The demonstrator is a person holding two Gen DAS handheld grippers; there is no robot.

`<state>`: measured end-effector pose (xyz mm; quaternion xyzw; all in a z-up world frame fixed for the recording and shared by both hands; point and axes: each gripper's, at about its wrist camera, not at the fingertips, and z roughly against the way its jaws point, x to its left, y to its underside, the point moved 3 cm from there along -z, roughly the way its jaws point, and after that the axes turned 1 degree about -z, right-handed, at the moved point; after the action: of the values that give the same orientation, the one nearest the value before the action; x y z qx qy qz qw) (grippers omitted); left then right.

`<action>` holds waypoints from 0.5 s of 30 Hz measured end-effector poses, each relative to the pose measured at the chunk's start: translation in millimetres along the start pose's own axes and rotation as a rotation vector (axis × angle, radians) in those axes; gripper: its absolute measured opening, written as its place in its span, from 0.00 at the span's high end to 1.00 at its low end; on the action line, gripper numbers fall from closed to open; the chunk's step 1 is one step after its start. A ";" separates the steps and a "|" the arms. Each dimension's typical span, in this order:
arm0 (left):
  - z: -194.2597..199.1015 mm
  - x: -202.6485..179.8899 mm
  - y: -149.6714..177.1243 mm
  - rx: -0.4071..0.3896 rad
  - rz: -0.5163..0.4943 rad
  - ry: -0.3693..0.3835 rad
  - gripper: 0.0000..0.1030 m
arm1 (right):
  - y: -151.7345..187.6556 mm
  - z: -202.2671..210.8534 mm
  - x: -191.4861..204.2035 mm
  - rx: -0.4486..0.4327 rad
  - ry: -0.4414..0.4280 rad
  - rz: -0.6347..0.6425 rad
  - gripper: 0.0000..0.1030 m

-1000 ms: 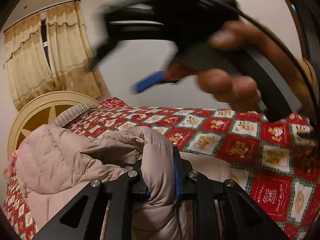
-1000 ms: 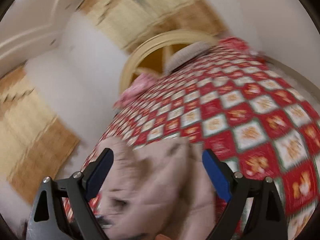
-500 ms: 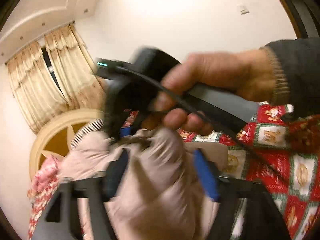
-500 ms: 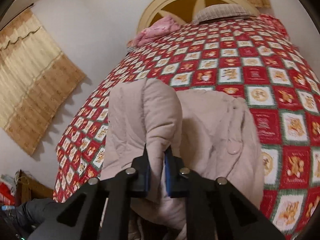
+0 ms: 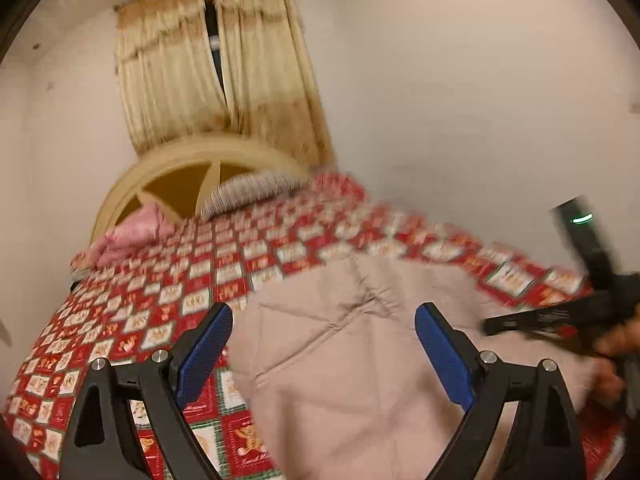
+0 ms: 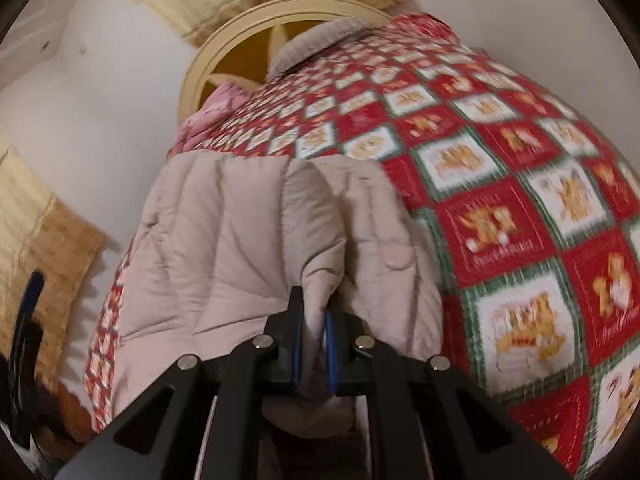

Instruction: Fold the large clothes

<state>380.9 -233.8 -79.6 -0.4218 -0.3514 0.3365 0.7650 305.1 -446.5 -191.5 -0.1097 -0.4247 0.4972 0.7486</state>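
A large beige quilted padded jacket [image 5: 360, 352] lies on a bed with a red, white and green patchwork quilt [image 5: 168, 304]. My left gripper [image 5: 324, 344] is open and empty, its blue pads spread above the jacket's near edge. My right gripper [image 6: 314, 340] is shut on a fold of the jacket [image 6: 240, 240] at its near end; a round snap [image 6: 396, 258] shows beside the pinched fold. The right gripper and the hand holding it also show at the right edge of the left wrist view [image 5: 560, 320].
A cream arched headboard [image 5: 192, 160] stands at the far end, with a striped pillow [image 5: 252, 192] and a pink bundle [image 5: 132, 232] in front of it. Yellow curtains [image 5: 216, 64] hang behind. The quilt [image 6: 520, 208] stretches to the right of the jacket.
My left gripper let go of the jacket fold, opened wide and drew back. My right gripper closed on a jacket fold and keeps holding it, now lower and at my right.
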 end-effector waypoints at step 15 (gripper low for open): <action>-12.4 -11.9 10.7 0.015 -0.030 -0.171 0.09 | -65.2 19.9 79.5 -0.256 0.049 0.113 0.68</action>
<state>382.4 -244.0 -96.9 -0.3805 -0.4191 0.3624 0.7405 344.2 -416.5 -99.1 -0.2403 -0.4592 0.4776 0.7094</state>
